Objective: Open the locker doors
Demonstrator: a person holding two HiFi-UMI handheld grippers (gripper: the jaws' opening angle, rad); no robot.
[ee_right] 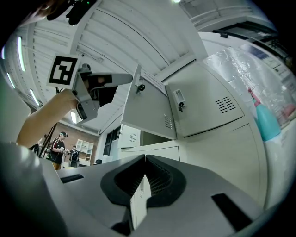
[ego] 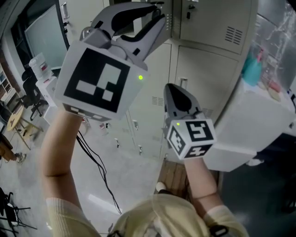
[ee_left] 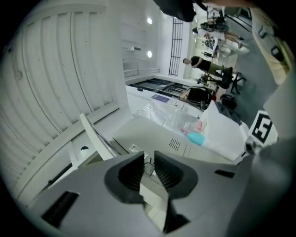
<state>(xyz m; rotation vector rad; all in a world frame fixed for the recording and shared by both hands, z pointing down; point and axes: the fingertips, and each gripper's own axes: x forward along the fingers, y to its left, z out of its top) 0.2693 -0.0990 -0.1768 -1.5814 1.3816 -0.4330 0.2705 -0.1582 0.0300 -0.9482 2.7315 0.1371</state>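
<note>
Reaching high at far lockers: left gripper [ego: 158,13] sat just left of ajar upper locker door [ee_right: 150,111], jaws slightly apart, nothing pinched; probably lining up on door edge. Right gripper [ego: 171,89] lower, jaws pressed together, empty. Neighbouring door [ee_right: 208,104] to right was shut.

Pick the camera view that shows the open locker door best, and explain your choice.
The right gripper view: the open locker door shows its broad face, lock and vent slots. In the head view the left gripper hides most of it; the left gripper view catches it only nearly edge-on.
</note>
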